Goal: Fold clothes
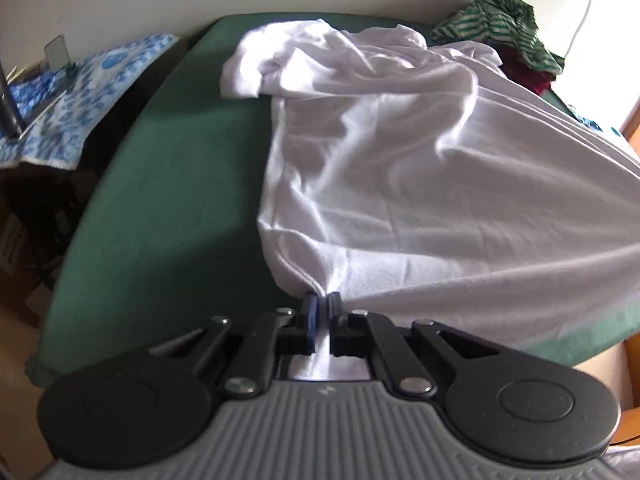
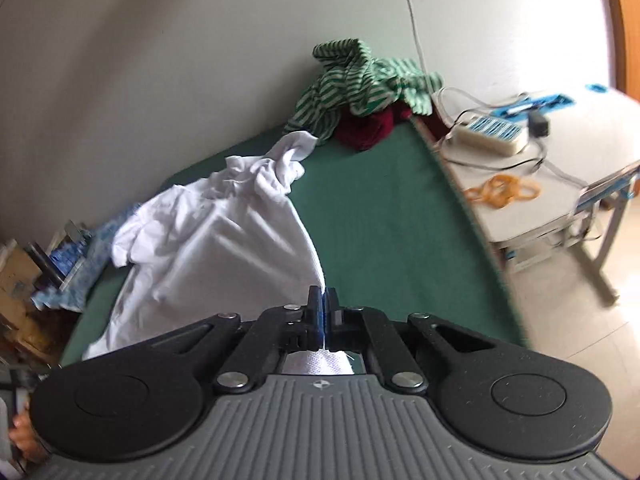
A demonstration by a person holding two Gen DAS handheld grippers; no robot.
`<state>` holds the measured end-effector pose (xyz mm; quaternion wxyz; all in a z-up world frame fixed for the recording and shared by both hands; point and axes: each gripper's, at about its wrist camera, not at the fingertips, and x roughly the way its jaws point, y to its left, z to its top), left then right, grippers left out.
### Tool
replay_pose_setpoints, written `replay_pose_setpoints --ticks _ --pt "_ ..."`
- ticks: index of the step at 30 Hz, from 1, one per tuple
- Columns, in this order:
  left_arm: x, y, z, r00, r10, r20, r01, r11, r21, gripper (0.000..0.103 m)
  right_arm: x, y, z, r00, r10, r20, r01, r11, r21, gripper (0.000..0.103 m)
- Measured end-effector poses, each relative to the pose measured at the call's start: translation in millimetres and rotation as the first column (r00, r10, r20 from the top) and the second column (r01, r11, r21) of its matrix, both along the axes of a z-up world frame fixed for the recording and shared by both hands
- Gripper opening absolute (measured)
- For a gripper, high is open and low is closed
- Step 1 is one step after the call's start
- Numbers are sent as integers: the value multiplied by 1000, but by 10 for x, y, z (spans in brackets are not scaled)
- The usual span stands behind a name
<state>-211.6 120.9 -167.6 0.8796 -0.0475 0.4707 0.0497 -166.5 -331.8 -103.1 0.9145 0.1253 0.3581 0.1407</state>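
Pinching the white shirt [image 1: 400,168] hem, left gripper [image 1: 322,307] and right gripper [image 2: 322,300] fingers clamp cloth over the green counter [image 1: 160,200]; folding barely begun, other clothes [image 2: 360,84] waiting.

A plain white shirt [image 1: 400,168] lies across the dark green desk [image 1: 168,200]. At the upper right sits a green-and-white striped garment [image 2: 360,80] over a dark red one [image 2: 368,128]. At the left edge lies a blue-and-white patterned cloth [image 1: 80,92]. Orange rubber bands [image 2: 502,191] rest on a pale grey side table [image 2: 560,200]. Each hand-held gripper is black and grey with blue pads.
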Motion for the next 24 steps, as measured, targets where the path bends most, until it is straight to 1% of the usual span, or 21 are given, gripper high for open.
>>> replay_pose_setpoints --ticks 2,3,6,7,8,9,10,11,12,13,14,15,16,17,18,19,20,21,22,23,24 --pt "-24 76 -39 999 27 -28 -27 1000 2 0 -84 91 -109 995 56 -85 -60 997 -44 0" --pt "-49 156 -51 998 45 -41 -45 999 -1 0 -127 178 -212 988 81 -128 -90 993 -71 0" --pt "-165 422 -24 992 114 -61 -112 993 24 0 -153 368 -415 981 78 -175 -111 976 -189 2" --pt "-206 503 -2 989 136 -64 -134 990 36 0 -157 427 -476 980 73 -186 -115 967 -229 8" --pt "-232 570 18 985 153 -73 -150 987 50 0 -142 437 -490 981 61 -183 -105 965 -240 16" --pt "-245 624 29 984 155 -88 -150 987 65 1 -99 425 -462 985 50 -163 -87 971 -225 22" --pt "-256 676 35 983 151 -105 -143 986 81 3 -48 416 -424 989 41 -139 -69 977 -204 30" --pt "-268 728 46 983 142 -115 -132 987 90 10 25 450 -396 992 43 -122 -66 979 -191 31" --pt "-290 758 65 984 128 -120 -117 989 93 25 109 508 -373 993 51 -110 -71 981 -182 31" --pt "-330 793 98 987 119 -111 -108 989 105 36 192 565 -350 993 60 -97 -76 982 -173 31" --pt "-377 837 138 989 112 -95 -100 987 123 39 276 622 -327 994 68 -84 -81 983 -164 32" --pt "-365 877 190 991 112 -72 -102 986 130 39 353 703 -327 993 84 -79 -96 983 -154 32" --pt "-323 914 249 992 115 -45 -108 986 130 39 420 788 -342 991 102 -83 -113 983 -144 34" --pt "-282 951 308 993 117 -18 -114 985 131 42 484 878 -386 988 115 -101 -128 983 -131 38" --pt "-184 976 357 993 117 18 -118 986 119 56 548 973 -442 984 127 -125 -142 983 -116 38" --pt "-58 994 400 992 116 59 -121 988 100 67 612 1068 -499 979 139 -148 -155 983 -101 38" --pt "68 1012 443 988 115 100 -124 989 81 90 653 1163 -556 975 145 -169 -162 983 -91 38" --pt "224 1010 474 984 107 142 -119 990 79 98 682 1259 -614 970 148 -190 -166 983 -83 38" --pt "409 979 491 980 91 178 -109 990 94 98 681 1384 -646 969 143 -203 -162 983 -82 38" --pt "625 949 491 978 76 195 -100 988 116 96 685 1472 -669 968 135 -210 -156 984 -83 38" --pt "863 957 471 979 58 194 -85 987 135 92 695 1530 -690 967 127 -220 -149 985 -86 38"
